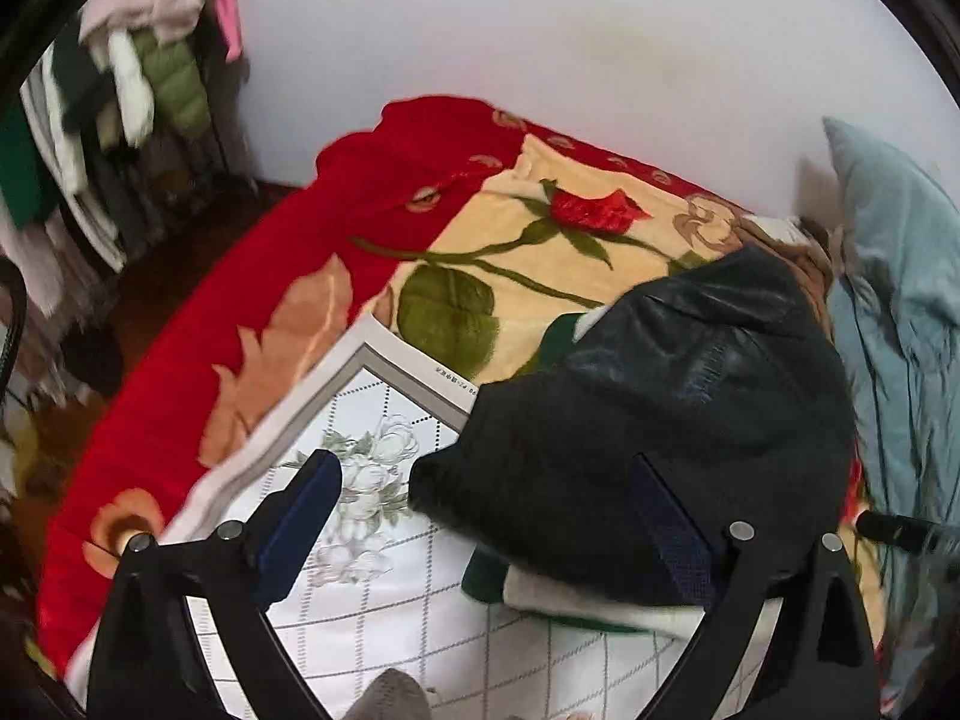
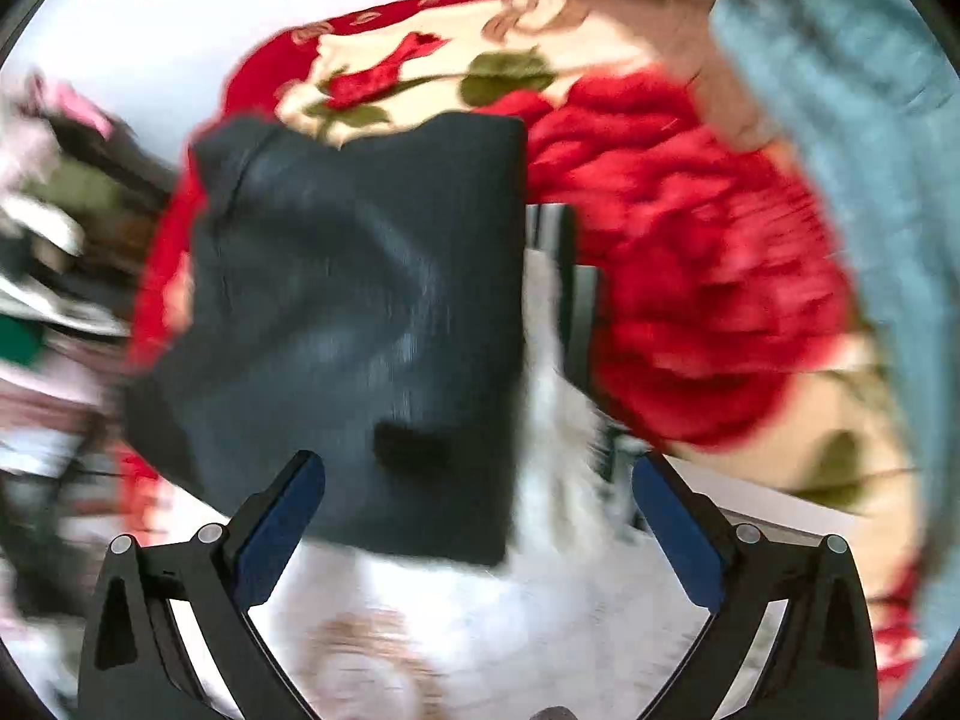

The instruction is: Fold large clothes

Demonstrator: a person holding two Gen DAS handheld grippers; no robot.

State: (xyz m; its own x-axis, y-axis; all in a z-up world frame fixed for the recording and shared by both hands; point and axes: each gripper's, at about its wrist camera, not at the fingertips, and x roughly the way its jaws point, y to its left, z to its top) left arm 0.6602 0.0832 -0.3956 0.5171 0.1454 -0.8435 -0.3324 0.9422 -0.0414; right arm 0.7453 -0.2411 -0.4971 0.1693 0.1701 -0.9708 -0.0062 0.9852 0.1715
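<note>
Folded black jacket (image 1: pixel 678 420), glossy leathery panel, plush floral blanket (image 1: pixel 336 276)

Printed text: one small line, not legible

In the left wrist view a short row of small dark characters runs along the grey border of the white checked sheet (image 1: pixel 384 540), at its far corner just left of the black garment (image 1: pixel 660 420); too small and blurred to read. The right wrist view is motion-blurred and shows no readable text.
</note>
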